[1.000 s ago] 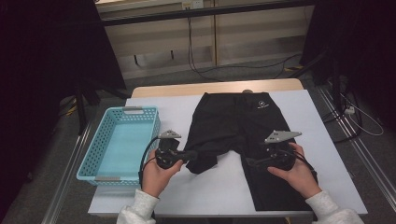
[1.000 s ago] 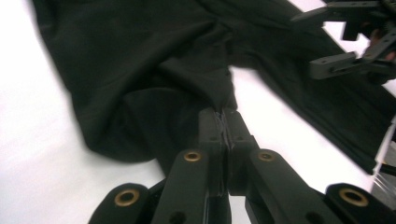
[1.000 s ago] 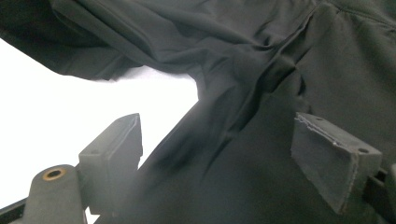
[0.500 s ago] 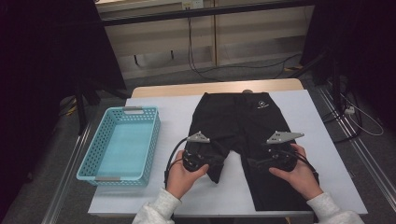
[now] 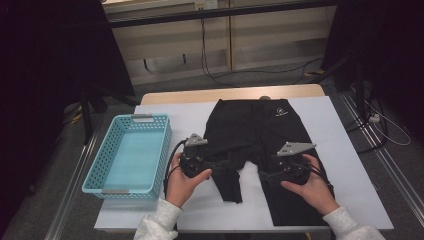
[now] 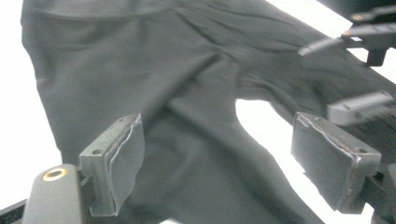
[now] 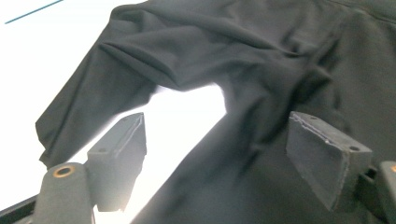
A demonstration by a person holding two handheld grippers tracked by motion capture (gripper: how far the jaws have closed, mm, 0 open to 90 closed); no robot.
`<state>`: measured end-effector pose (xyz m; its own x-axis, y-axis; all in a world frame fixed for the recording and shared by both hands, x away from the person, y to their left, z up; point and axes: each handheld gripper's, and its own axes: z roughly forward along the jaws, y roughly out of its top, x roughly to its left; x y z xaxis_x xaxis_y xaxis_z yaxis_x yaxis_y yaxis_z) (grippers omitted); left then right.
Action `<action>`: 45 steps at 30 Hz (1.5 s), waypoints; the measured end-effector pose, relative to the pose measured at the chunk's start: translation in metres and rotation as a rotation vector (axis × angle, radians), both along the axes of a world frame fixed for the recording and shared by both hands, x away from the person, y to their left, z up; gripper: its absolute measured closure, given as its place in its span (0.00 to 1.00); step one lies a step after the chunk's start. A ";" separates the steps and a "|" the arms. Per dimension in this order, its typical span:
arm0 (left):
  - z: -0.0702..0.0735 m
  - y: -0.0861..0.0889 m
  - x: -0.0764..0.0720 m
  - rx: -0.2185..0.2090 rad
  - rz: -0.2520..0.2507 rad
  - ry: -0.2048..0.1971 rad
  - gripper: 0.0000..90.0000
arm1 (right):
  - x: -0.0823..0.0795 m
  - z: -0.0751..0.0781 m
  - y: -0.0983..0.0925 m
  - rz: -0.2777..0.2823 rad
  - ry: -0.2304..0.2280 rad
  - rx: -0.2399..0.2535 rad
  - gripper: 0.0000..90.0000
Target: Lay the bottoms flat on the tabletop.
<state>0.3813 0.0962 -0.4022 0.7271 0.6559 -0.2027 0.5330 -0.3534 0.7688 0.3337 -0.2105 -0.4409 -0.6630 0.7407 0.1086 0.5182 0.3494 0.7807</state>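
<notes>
Black fabric, a pair of trousers (image 5: 260, 137), is spread flat on the white worktop (image 5: 345, 165), waistband at the far edge, legs run toward the person. One leg is bunched and shortened, its crumpled end lying just ahead of the left hand-held gripper (image 5: 210, 167); the other leg is stretched out full under and past the right hand-held gripper (image 5: 267, 176).

Left hand-held gripper: jaws have just been opening and are now stood wide apart, nothing clamped. In the left gripper view the pads (image 6: 126, 154) are seen clear of the cloth, w/ the folded leg directly beyond and below them. Right hand-held gripper (image 7: 219, 163): jaws wide too, eased in a little, nothing gripped; in its own view cloth lies under one jaw and bare worktop under the other, approx. at the crotch gap.

Key relation for the next move, as judged: the bunched leg's long axis runs away from the left hand-held gripper toward the waistband, and that gripper is much the nearer to it. A re-grip lower on the hem is prob. needed to pull it straight. A blue basket (image 5: 131, 150) sits well off to the outer side of the left hand-held gripper, not involved yet.
</notes>
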 end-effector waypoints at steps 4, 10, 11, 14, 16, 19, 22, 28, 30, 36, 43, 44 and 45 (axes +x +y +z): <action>0.002 0.009 0.002 0.018 0.026 -0.021 0.17 | 0.001 0.000 0.015 0.038 -0.001 -0.004 0.31; -0.002 0.010 0.001 0.047 0.040 -0.036 0.16 | -0.001 -0.001 0.030 0.087 0.001 -0.008 0.36; -0.003 0.011 0.002 0.052 0.039 -0.039 0.16 | -0.001 -0.002 0.030 0.089 0.002 -0.006 0.35; -0.006 0.012 0.004 0.059 0.051 -0.038 0.16 | -0.002 -0.002 0.032 0.085 0.005 0.009 0.32; -0.007 0.012 0.004 0.067 0.054 -0.035 0.16 | -0.002 -0.004 0.035 0.098 0.014 -0.002 0.32; -0.008 0.013 0.005 0.065 0.052 -0.032 0.15 | -0.004 -0.010 0.040 0.121 0.027 -0.015 0.31; -0.009 0.013 0.005 0.072 0.051 -0.036 0.14 | -0.005 -0.012 0.045 0.130 0.025 -0.022 0.31; -0.011 0.015 0.007 0.079 0.059 -0.031 0.14 | -0.007 -0.016 0.053 0.139 0.037 -0.029 0.29; -0.012 0.015 0.007 0.079 0.060 -0.031 0.14 | -0.008 -0.016 0.056 0.146 0.041 -0.028 0.29; -0.012 0.016 0.007 0.089 0.067 -0.032 0.14 | -0.010 -0.017 0.067 0.167 0.041 -0.033 0.31; -0.012 0.018 0.008 0.084 0.072 -0.035 0.14 | -0.014 -0.019 0.081 0.197 0.060 -0.038 0.41; -0.012 0.018 0.008 0.081 0.075 -0.031 0.14 | -0.014 -0.019 0.082 0.200 0.060 -0.041 0.42; -0.012 0.018 0.008 0.081 0.074 -0.028 0.14 | -0.014 -0.020 0.083 0.198 0.062 -0.040 0.45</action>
<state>0.3894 0.1138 -0.4147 0.6803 0.7217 -0.1275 0.5392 -0.3750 0.7541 0.3201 -0.1273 -0.4605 -0.7887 0.6014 0.1273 0.4833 0.4787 0.7330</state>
